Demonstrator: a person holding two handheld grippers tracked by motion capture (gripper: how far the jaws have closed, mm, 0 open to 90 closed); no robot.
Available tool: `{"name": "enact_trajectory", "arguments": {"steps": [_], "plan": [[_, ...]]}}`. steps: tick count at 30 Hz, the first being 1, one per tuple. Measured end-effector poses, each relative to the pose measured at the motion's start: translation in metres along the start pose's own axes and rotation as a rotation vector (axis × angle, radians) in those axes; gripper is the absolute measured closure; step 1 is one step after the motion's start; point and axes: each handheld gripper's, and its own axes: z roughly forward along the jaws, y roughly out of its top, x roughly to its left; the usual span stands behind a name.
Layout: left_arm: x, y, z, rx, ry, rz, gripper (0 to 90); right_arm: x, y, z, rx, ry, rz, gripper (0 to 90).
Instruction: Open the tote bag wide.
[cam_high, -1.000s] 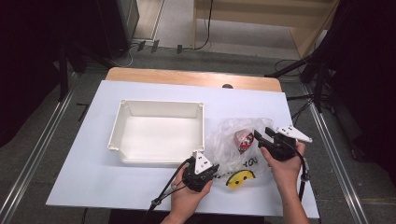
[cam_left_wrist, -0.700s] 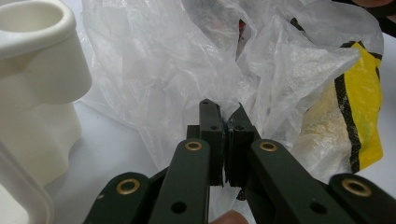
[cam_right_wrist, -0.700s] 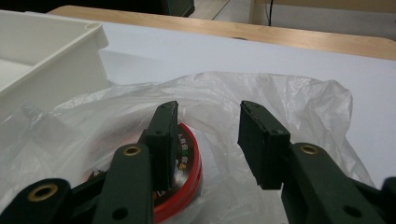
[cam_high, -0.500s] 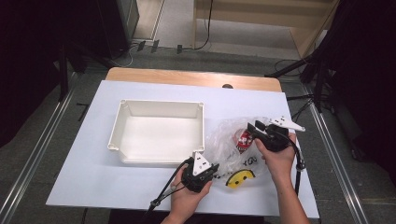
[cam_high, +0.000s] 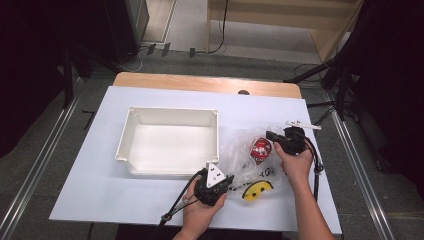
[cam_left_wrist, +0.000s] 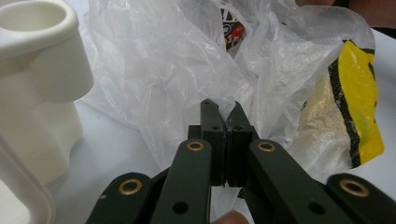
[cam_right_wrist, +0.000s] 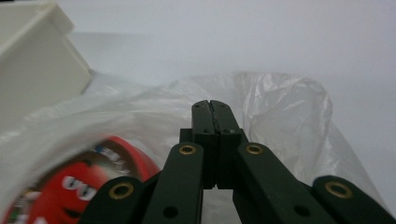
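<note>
Both grippers, left (cam_left_wrist: 219, 109) and right (cam_right_wrist: 210, 108), apparently clenched on the plastic bag (cam_high: 245, 150); thin film could tear or slip, spilling the red packet (cam_high: 260, 148).

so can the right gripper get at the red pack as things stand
Probably not directly. The right gripper is shut on the clear bag, and the red pack lies inside that bag, so plastic covers it. The bag's mouth would have to be opened first.

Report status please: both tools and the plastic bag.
Left tool shut on plastic bag. Right tool just closed on bag's far edge. White tray beside, nothing blocking.
</note>
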Motion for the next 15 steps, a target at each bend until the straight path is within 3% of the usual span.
{"name": "enact_trajectory", "arguments": {"steps": [5,7,10,13,15], "plan": [[-0.001,0.0,0.001,0.016,0.018,0.006,89.9,-0.017,-0.011,0.015,0.094,0.005,0.042,90.0],[-0.001,0.0,0.001,0.015,0.018,0.008,90.0,-0.021,-0.017,0.02,0.115,-0.004,0.035,90.0],[-0.003,0.0,0.001,0.019,0.027,0.021,90.0,-0.022,-0.02,0.02,0.094,-0.003,0.036,90.0],[-0.002,0.0,0.001,0.023,0.026,0.02,90.0,-0.018,-0.02,0.017,0.09,-0.068,-0.012,90.0],[-0.002,0.0,0.002,0.019,0.022,0.015,89.9,-0.014,-0.02,0.008,0.04,-0.09,-0.027,90.0]]}}
